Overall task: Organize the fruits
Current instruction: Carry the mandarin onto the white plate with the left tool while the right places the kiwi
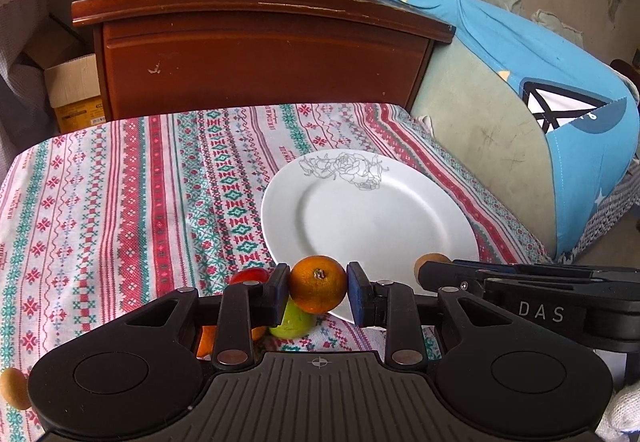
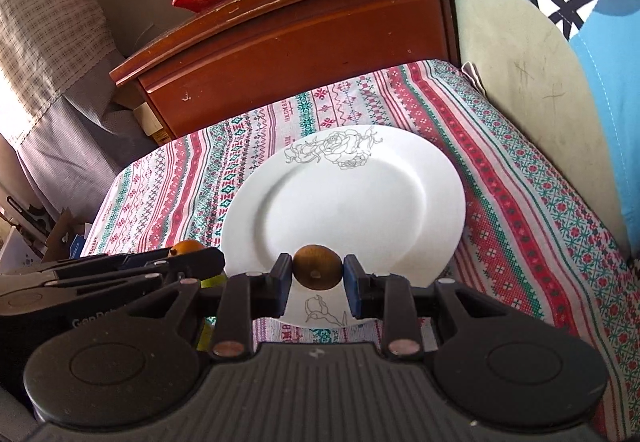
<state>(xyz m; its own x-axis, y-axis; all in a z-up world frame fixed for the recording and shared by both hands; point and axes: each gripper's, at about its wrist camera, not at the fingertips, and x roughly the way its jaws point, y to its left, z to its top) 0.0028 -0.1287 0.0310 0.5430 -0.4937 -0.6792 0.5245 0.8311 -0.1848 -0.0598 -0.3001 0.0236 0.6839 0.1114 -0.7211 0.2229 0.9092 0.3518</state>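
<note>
Two tongs each clamp one fruit above a table covered in a red and green patterned cloth (image 1: 120, 202).

Left wrist view: the left tongs (image 1: 318, 284) are closed on an orange (image 1: 318, 284), pads pressing it from 9 and 3 o'clock, its stem end facing the camera. The orange hangs over the near edge of a white plate (image 1: 372, 218), which lies at 12 to 1 o'clock from the tongs. Just under the tongs, at 7 o'clock, a green fruit (image 1: 294, 324) and a red fruit (image 1: 250, 276) lie on the cloth. The right tongs come in from 3 o'clock, with a brown fruit (image 1: 430, 260) showing at their tip.

Right wrist view: the right tongs (image 2: 317, 273) are closed on the brown fruit (image 2: 317, 273), held between the pads over the plate's (image 2: 340, 202) near part. The left tongs (image 2: 192, 262) reach in from 9 o'clock, the orange (image 2: 188, 247) peeking above them beside the plate's left rim. A wooden cabinet (image 2: 300, 42) stands at 12 o'clock behind the table.
</note>
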